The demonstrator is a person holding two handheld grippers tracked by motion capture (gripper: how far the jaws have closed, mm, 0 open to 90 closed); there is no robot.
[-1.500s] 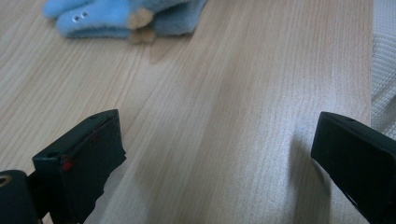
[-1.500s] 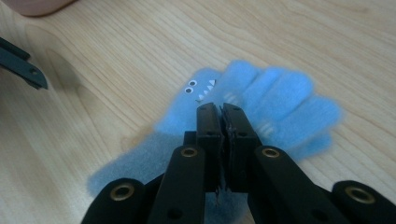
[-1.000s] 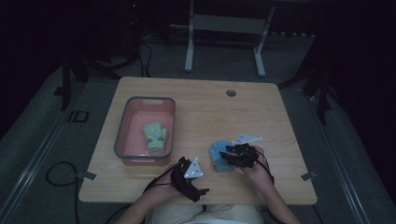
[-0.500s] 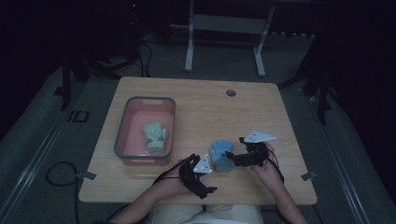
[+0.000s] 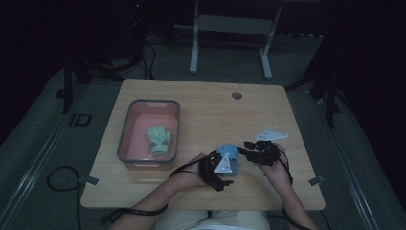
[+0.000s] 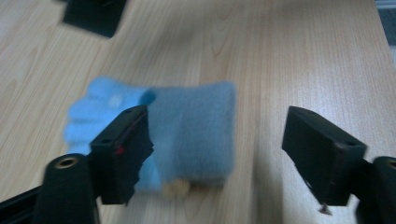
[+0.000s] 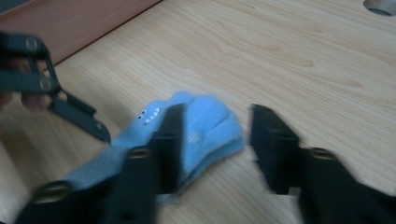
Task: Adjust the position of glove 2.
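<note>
A light blue glove [image 5: 228,151] lies flat on the wooden table [image 5: 201,110] near the front middle. In the left gripper view its cuff [image 6: 196,130] lies between my left gripper's [image 6: 217,128] wide jaws, beside the left one; the right one stands well clear. These jaws have just been closing. From the right, my right gripper [image 7: 217,119] straddles the glove's fingers [image 7: 210,126]. Its jaws have also just been closing, with a gap still showing on the right side. In the high view, the left gripper [image 5: 231,163] and right gripper [image 5: 243,147] flank the glove.
A pink bin with a grey rim [image 5: 125,139] stands at the table's left and holds a green glove [image 5: 159,140]. A round cable hole [image 5: 236,95] sits near the far edge. The left gripper's jaw [image 7: 70,112] shows at the left of the right gripper view.
My left hand has slid right, up to the blue glove. The right gripper has drawn back slightly to the right of the glove, and its jaws look narrower.
</note>
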